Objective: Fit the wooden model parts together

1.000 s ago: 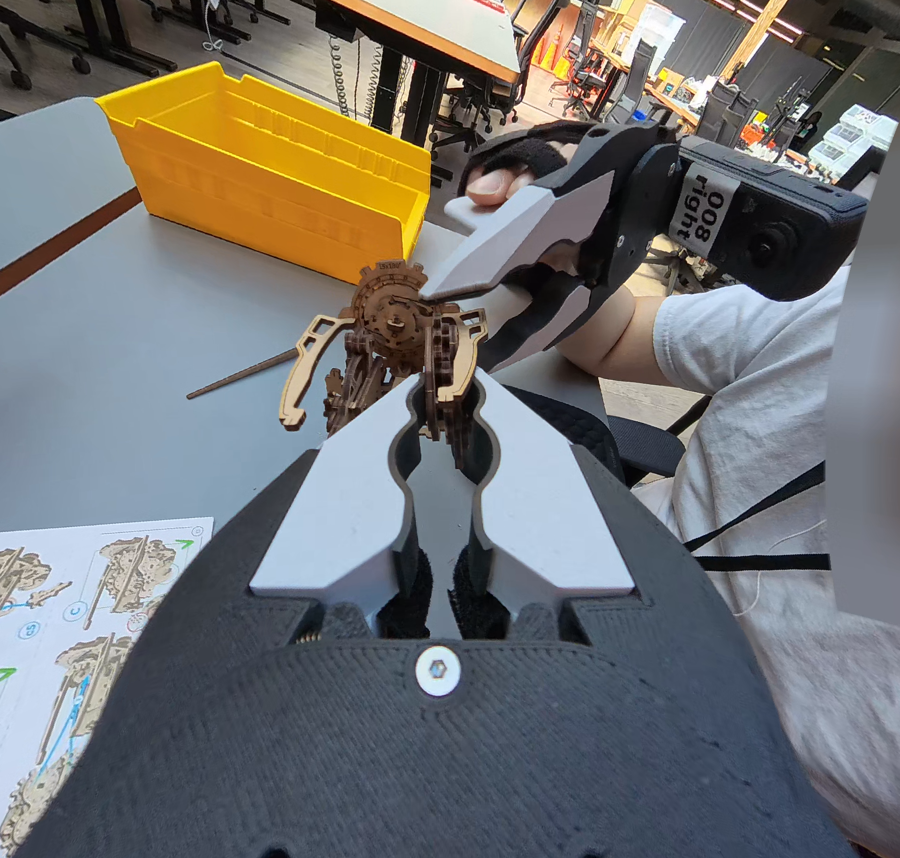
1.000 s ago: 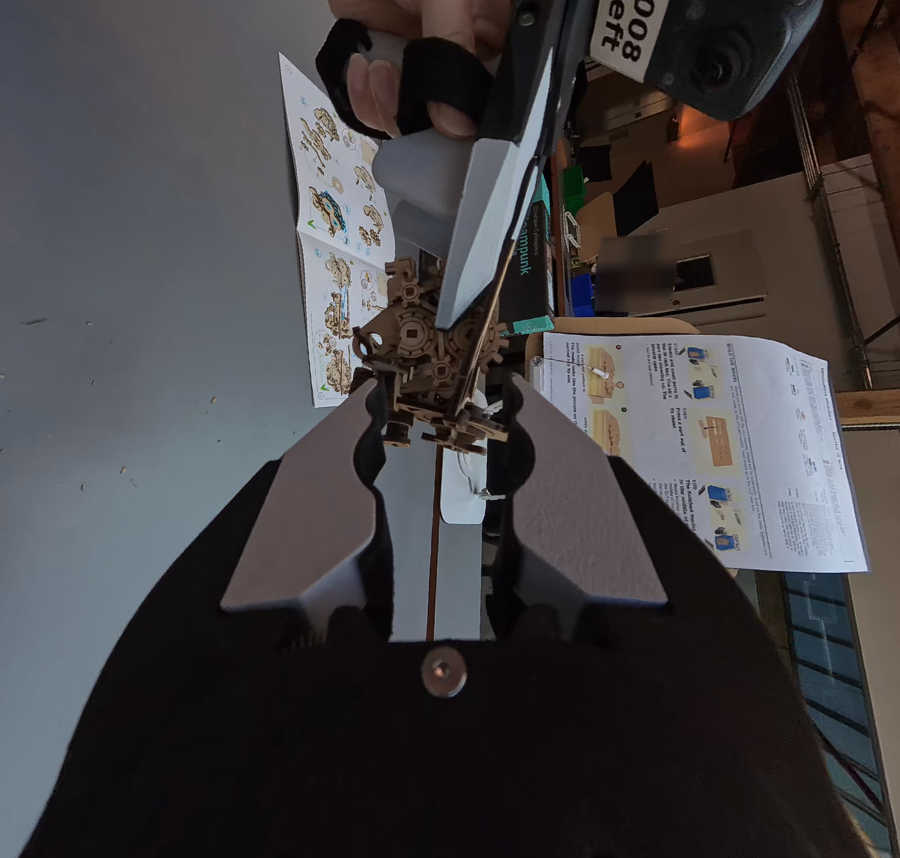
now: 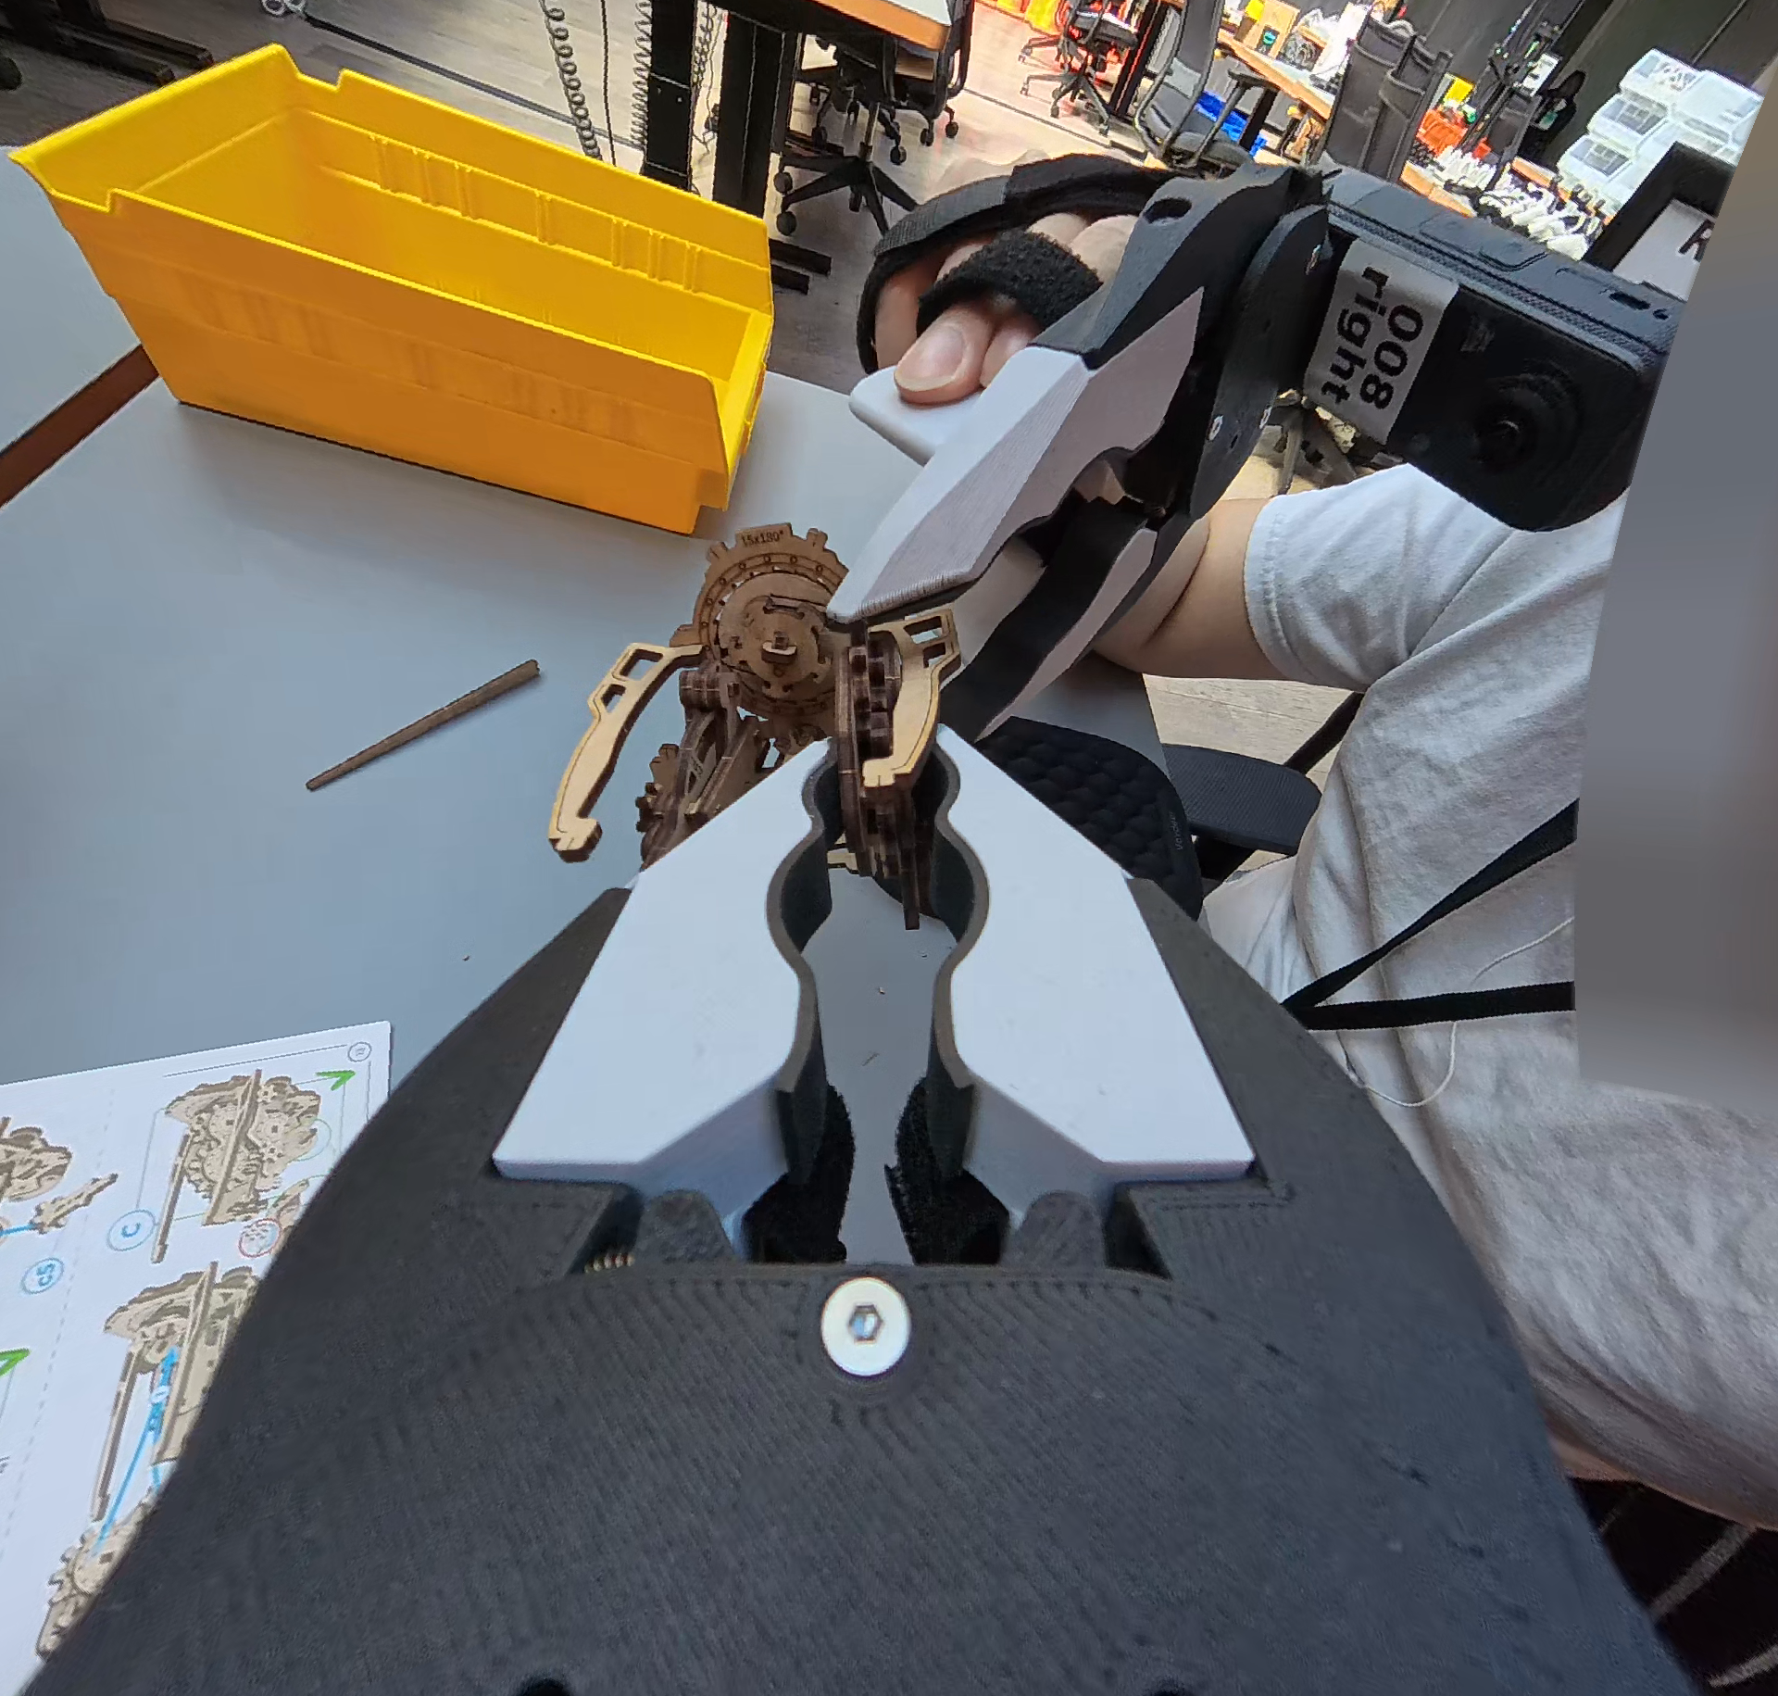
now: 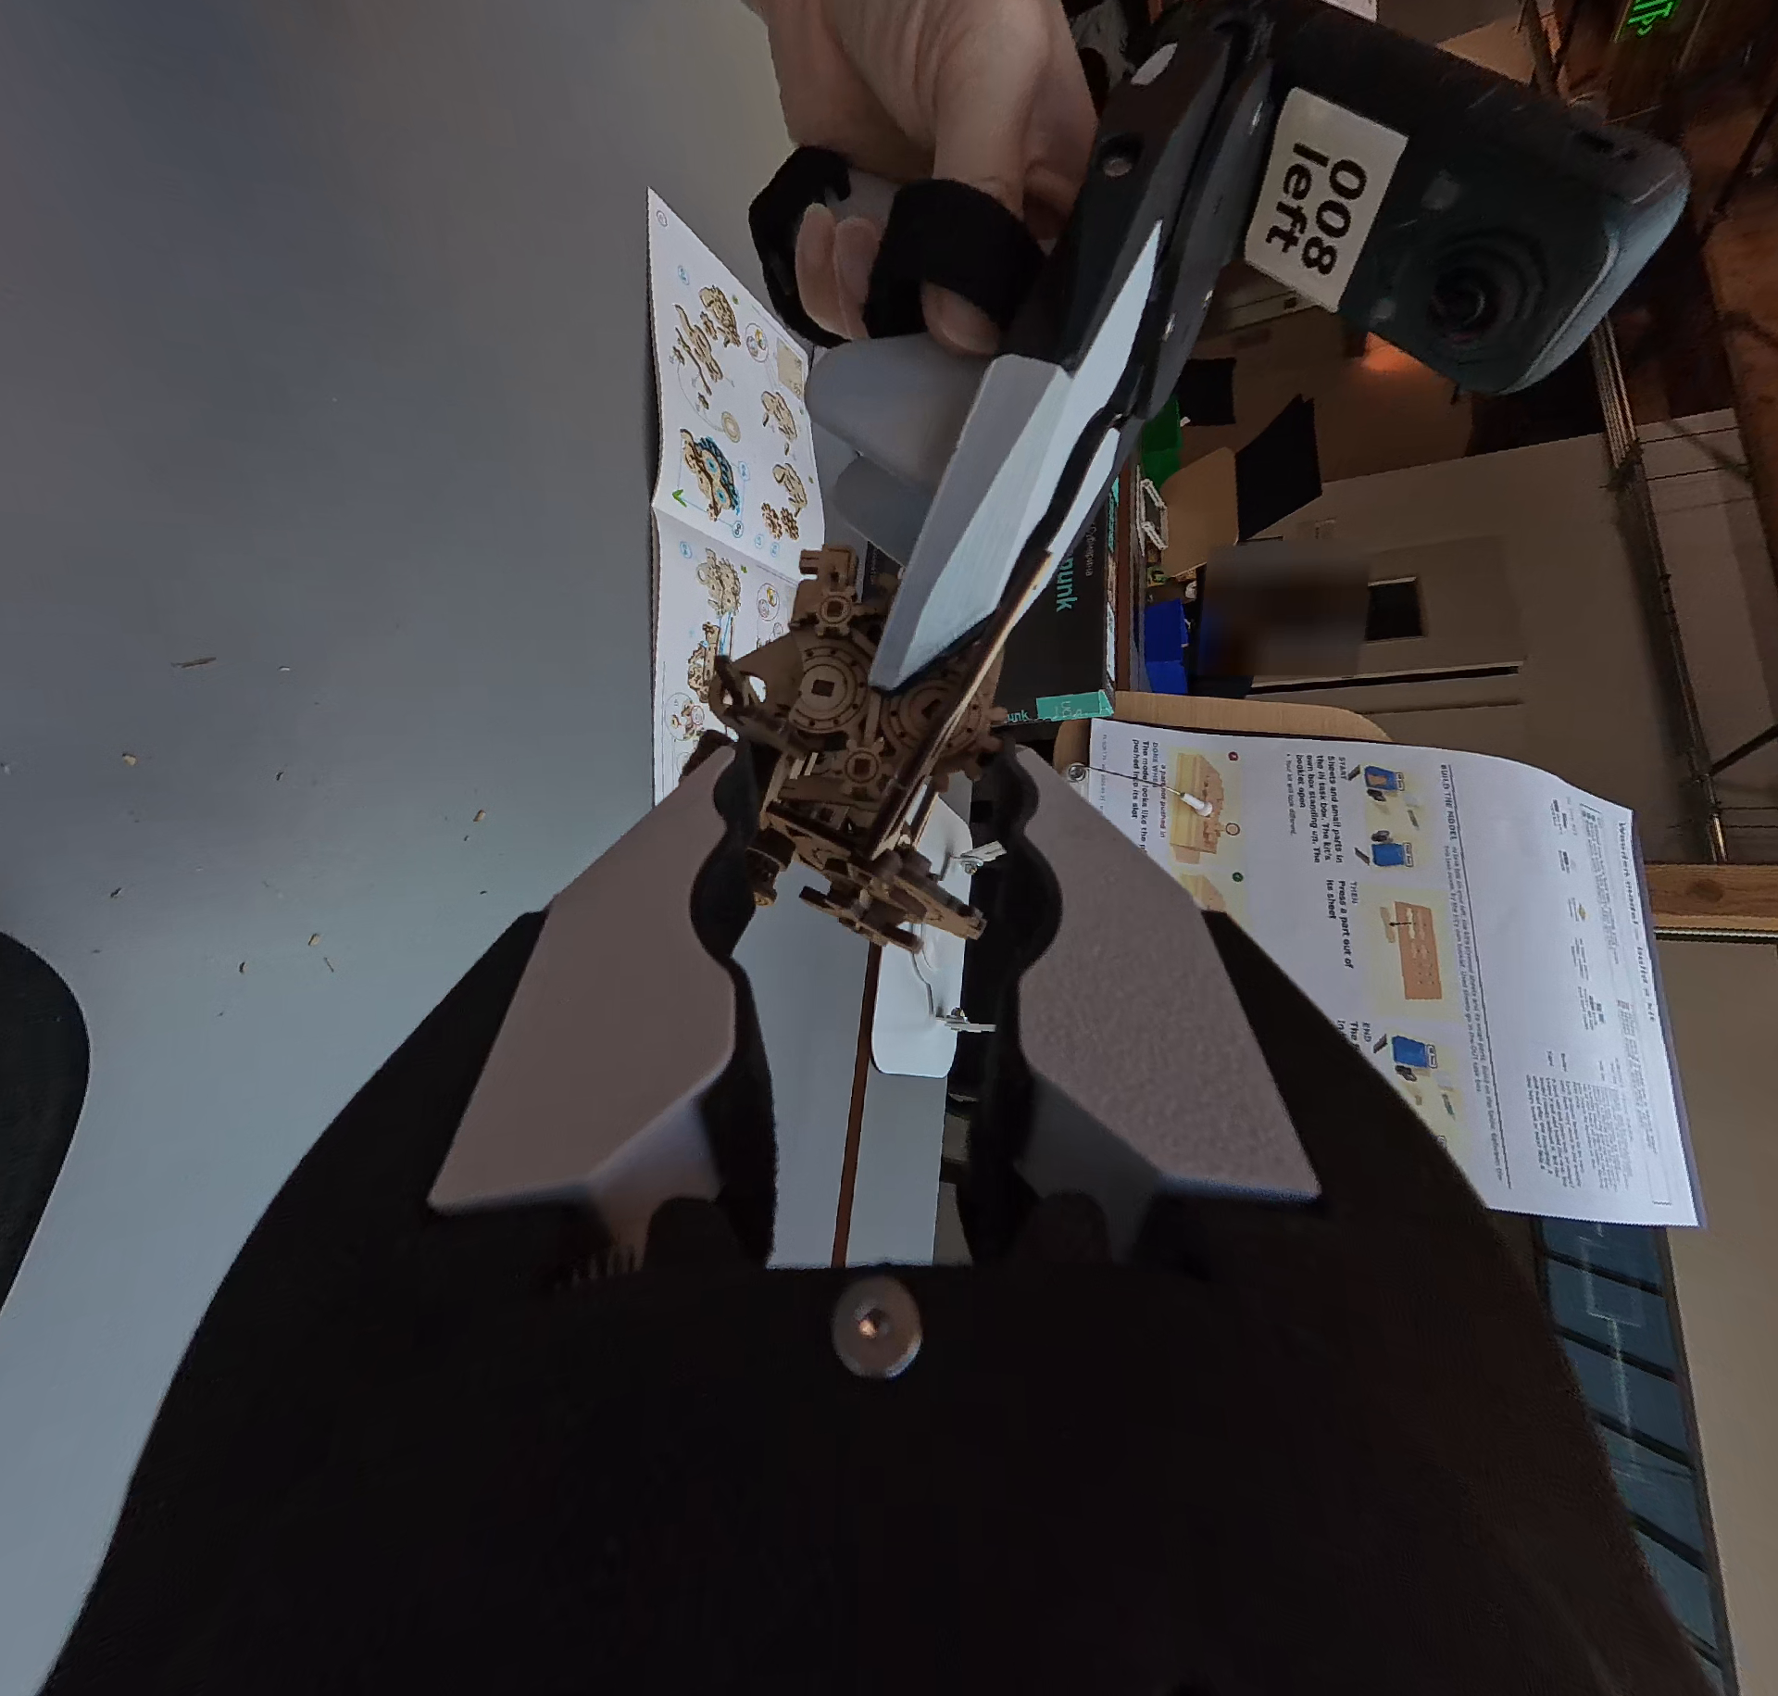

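The brown wooden model (image 3: 770,659) of gears and plates is held above the grey table (image 3: 241,668). My left gripper (image 3: 887,755) is shut on the model's right-hand stack of gear plates. My right gripper (image 3: 900,668) comes in from the upper right, its upper fingertip on the gear hub and its lower one behind the pale hooked side plate. In the right wrist view the model (image 4: 837,764) fills the gap between my right gripper's (image 4: 866,769) fingertips, and the left gripper (image 4: 924,668) pinches a thin plate from above.
A yellow bin (image 3: 385,302) stands at the back left. A thin wooden stick (image 3: 423,726) lies on the table. An instruction booklet (image 3: 144,1265) lies at the near left. A printed sheet (image 4: 1395,957) and a dark box (image 4: 1058,649) are behind the model. The person's white sleeve (image 3: 1443,687) is at right. Both grippers' tips are close together, under 4 cm apart.
Both grippers keep their hold. In the right wrist view the model and the left gripper have tilted to the right. The jaw gaps look the same.
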